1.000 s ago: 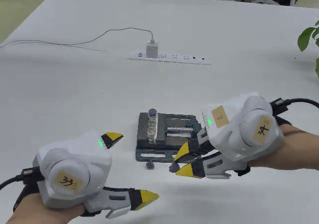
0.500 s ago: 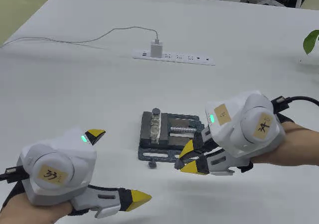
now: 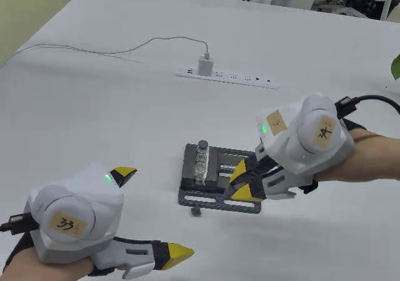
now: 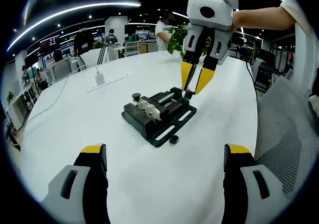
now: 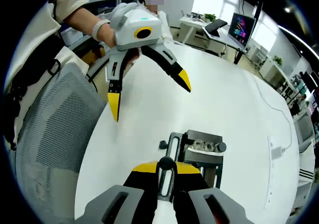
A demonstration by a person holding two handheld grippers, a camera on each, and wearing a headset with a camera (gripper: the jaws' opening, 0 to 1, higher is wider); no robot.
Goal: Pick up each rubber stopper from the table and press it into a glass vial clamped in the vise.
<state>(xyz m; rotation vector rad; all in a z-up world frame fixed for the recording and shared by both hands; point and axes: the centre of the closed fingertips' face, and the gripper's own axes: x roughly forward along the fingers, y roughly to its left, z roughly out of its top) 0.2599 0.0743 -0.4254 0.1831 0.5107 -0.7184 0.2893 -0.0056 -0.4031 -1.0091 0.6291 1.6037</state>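
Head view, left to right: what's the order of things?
Left gripper → vials in the vise → right gripper, holding a stopper → plant leaf at the edge.

**Head view:** the camera sits high and behind both grippers, facing forward and down onto the tabletop [image 3: 94,106]. The vise [image 3: 219,181] lies just below centre at mid-range. The left gripper [image 3: 153,211] is at 7 o'clock and the right gripper [image 3: 239,182] at 3 o'clock.

**Left gripper view:** the camera is low over the tabletop and faces the vise [image 4: 157,112] from some way off. Its own fingers [image 4: 92,159] rise at the bottom edge, and the right gripper [image 4: 195,82] is at 1 o'clock.

**Right gripper view:** the camera is close above the vise [image 5: 197,152] and faces the left gripper [image 5: 149,97] at 11 o'clock.

**Shared field:** all three views share the vise. The two gripper views face each other across it.
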